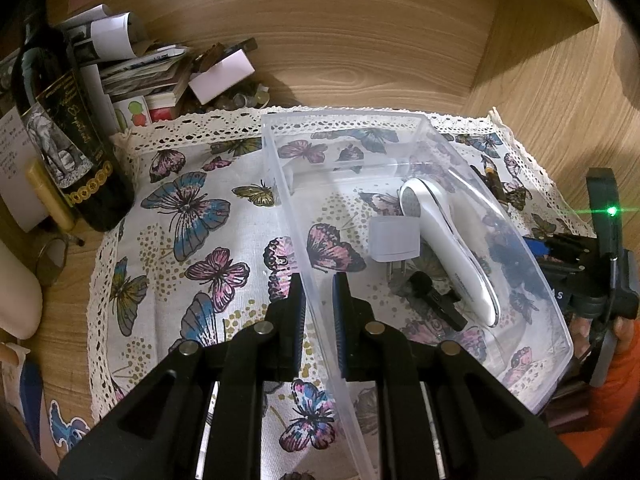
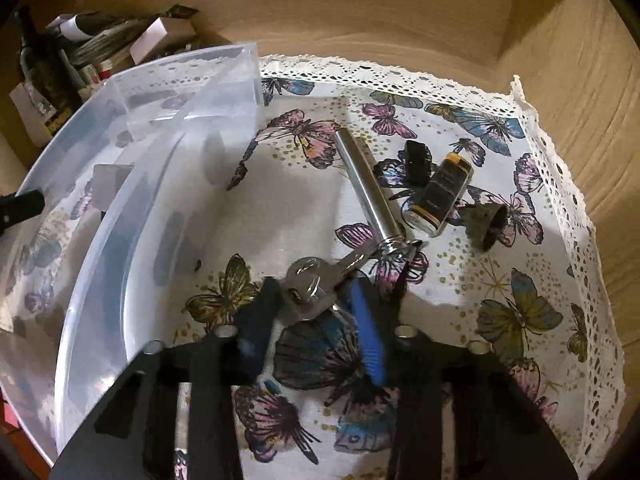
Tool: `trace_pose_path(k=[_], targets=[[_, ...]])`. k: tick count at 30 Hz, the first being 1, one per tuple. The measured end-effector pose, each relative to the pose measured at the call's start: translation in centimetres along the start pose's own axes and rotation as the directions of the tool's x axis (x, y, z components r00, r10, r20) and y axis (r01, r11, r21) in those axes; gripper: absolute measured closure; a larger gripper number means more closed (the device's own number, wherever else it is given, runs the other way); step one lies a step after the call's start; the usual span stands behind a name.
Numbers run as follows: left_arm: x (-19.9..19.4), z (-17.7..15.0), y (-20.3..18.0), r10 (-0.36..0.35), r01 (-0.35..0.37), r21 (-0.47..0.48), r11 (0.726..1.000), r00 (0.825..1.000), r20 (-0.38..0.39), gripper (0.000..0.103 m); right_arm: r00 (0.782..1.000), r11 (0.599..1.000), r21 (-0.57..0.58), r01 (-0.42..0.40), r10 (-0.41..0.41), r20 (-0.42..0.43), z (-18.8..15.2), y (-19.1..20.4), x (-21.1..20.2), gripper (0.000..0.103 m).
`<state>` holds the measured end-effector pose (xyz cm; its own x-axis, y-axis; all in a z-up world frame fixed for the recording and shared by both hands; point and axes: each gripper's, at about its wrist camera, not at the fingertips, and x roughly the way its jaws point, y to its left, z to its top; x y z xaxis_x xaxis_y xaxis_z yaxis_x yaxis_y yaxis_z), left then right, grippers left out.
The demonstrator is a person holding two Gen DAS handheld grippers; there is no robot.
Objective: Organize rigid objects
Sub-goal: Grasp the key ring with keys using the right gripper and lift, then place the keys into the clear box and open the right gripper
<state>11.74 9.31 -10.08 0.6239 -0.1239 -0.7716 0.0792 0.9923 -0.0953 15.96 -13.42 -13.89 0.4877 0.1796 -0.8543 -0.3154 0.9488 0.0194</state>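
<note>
No words can be read for sure. The dark bottle (image 1: 60, 128), far left of the jaws, has gold curly writing, too small to read.

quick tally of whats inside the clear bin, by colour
white: 2 (handheld device, plug adapter)
black: 1 (clip gadget)
total: 3 in the clear bin
</note>
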Motion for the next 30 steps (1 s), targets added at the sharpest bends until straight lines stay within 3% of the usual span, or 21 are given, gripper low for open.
trace_pose_path(k=[5, 15, 23, 30], targets=[[0.0, 0.0, 0.0, 0.0, 0.0, -0.001, 1.0, 1.0, -0.002, 0.09, 0.999, 1.0, -0.002, 0.008, -0.008, 0.037, -0.4, -0.1, -1.3, 0.077], [0.0, 0.2, 0.1, 0.001, -0.001, -0.004, 1.0, 1.0, 0.0, 0.09, 0.98, 1.0, -0.016, 0.02, -0.016, 0.199, 1.2, 0.6, -6.7, 0.077], [0.1, 0.4, 0.1, 0.006, -0.006, -0.007, 1.0, 1.0, 0.001, 0.09, 0.946, 0.997, -0.072, -0.035, 0.057, 0.32, 3.3, 2.8, -10.2, 0.077], [0.1, 0.4, 0.1, 0.006, -0.006, -0.006, 1.0, 1.0, 0.0, 0.09, 0.922, 0.982, -0.16, -0.103, 0.155, 0.354, 4.1, 5.5, -11.4, 0.077]])
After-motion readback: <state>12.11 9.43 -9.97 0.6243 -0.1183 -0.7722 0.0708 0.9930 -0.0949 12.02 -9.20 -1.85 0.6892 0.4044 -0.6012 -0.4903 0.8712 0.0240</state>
